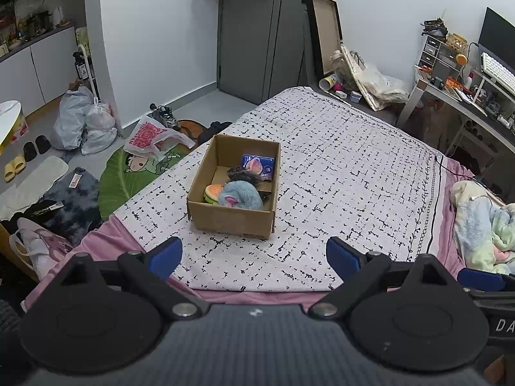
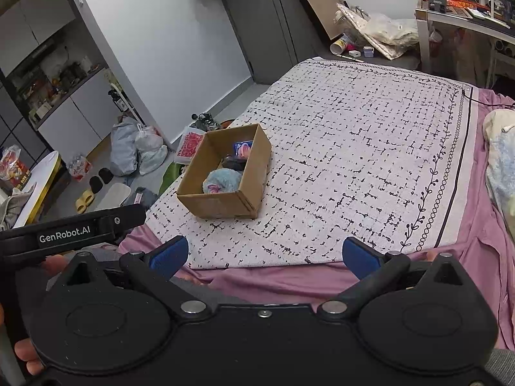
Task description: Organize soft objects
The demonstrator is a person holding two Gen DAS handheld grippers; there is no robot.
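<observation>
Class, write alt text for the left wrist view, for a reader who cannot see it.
An open cardboard box sits on a patterned bedspread, holding a blue plush toy, a plush burger and a small blue packet. The left gripper is open and empty in front of it.

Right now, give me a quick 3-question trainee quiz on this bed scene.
1. True or false: the left claw grips a toy.
2. Which item lies nearest the front wall of the cardboard box? A) blue plush B) dark blue packet C) yellow slippers
3. Fill in: the box sits on the ___ blanket.

Key: 1 false, both it and the right claw are open and empty; 2 A; 3 black-and-white patterned.
</observation>
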